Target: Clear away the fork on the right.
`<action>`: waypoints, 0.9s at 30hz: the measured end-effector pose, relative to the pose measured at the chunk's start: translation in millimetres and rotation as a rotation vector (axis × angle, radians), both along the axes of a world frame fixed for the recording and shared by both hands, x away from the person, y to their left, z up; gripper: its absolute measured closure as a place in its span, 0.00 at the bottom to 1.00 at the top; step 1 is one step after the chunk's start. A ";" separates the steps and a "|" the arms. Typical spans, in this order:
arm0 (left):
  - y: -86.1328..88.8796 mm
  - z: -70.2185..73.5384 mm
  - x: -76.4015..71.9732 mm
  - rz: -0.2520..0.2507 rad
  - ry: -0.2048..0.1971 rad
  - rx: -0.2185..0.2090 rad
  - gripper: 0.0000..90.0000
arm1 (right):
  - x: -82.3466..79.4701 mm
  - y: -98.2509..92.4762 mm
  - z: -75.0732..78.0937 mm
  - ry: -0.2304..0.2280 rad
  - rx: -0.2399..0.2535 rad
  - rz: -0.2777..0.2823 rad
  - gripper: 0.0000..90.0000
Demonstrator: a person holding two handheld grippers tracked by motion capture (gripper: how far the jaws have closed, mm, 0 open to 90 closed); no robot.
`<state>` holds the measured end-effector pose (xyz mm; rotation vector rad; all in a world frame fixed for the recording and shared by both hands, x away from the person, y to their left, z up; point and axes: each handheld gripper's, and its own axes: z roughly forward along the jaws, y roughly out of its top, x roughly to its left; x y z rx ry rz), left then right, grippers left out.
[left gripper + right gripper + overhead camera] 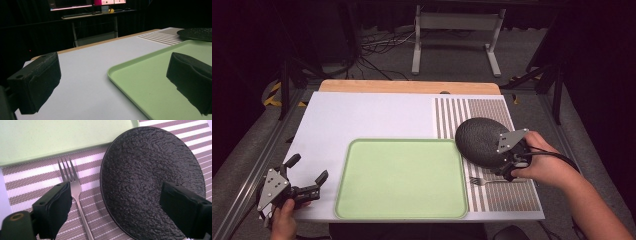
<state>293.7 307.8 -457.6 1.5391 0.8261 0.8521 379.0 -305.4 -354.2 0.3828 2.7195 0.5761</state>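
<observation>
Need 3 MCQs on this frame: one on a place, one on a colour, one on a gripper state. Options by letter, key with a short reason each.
1. Where does the fork lie?
A. in the tray
B. on the striped placemat, beside the black plate
C. on the plate

2. What colour is the tray?
A. light green
B. red
C. blue

3. How do the jaws of the left gripper stand?
A. shut on the fork
B. shut on the tray's rim
C. open, holding nothing

Key:
1 B: the right gripper view shows the fork flat on the stripes, next to the plate's edge and outside the tray.
2 A: the high view shows a pale green tray with nothing in it.
3 C: in the left gripper view the jaws stand wide apart, with bare table and the tray's corner between them.
</observation>
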 end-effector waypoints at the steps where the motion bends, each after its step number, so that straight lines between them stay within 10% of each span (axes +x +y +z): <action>1: 0.1 0.0 0.0 0.000 0.000 0.000 0.00 | 1.1 0.0 0.3 0.004 -0.004 0.017 0.14; 27: 0.3 0.0 -0.1 0.003 0.000 0.001 0.00 | 2.0 11.8 -15.0 0.166 -0.215 0.111 0.23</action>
